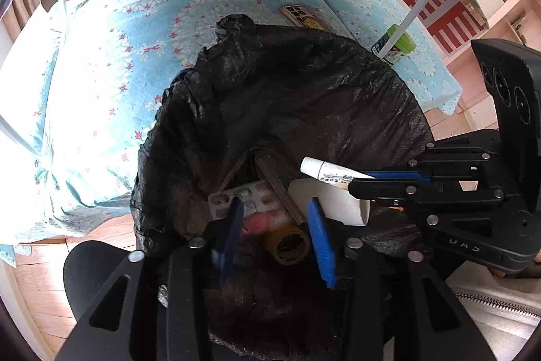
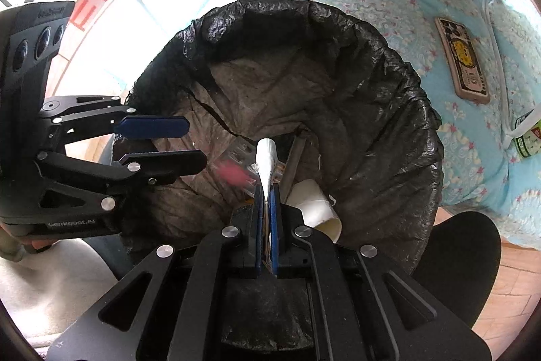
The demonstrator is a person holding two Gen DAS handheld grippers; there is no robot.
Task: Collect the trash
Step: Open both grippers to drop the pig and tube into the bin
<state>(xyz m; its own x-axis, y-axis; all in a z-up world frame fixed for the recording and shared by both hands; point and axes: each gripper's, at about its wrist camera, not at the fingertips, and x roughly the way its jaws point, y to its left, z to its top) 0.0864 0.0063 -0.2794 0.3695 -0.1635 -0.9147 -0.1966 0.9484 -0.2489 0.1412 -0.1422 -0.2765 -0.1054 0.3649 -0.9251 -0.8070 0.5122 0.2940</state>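
Trash is already piling up in the black bin bag (image 2: 365,83), whose mouth is folded wide over the rim so that things can be dropped straight in from above. Down at the bottom lie a blister pack (image 1: 247,195), a roll of brown tape (image 1: 290,244) and a white paper cup (image 1: 334,202) on its side. Both tools hang over that opening, tilted steeply down. The right gripper (image 2: 267,192) is clenched on a small white tube (image 2: 265,158), pinching it by its flat tail so the capped end sticks out over the bag; held like that, it should fall cleanly once the jaws part. The left gripper (image 1: 275,235) stands partly parted with nothing between its blue pads (image 1: 321,242). A pink thing (image 2: 231,173) shows just beyond them, blurred; it may be falling into the bag, though I cannot tell for sure. The bag stands at the edge of a light blue flowered blanket (image 1: 111,63), where a phone (image 2: 463,60) and a green-lidded jar (image 1: 395,44) lie well apart from the bin, perhaps not meant for it.
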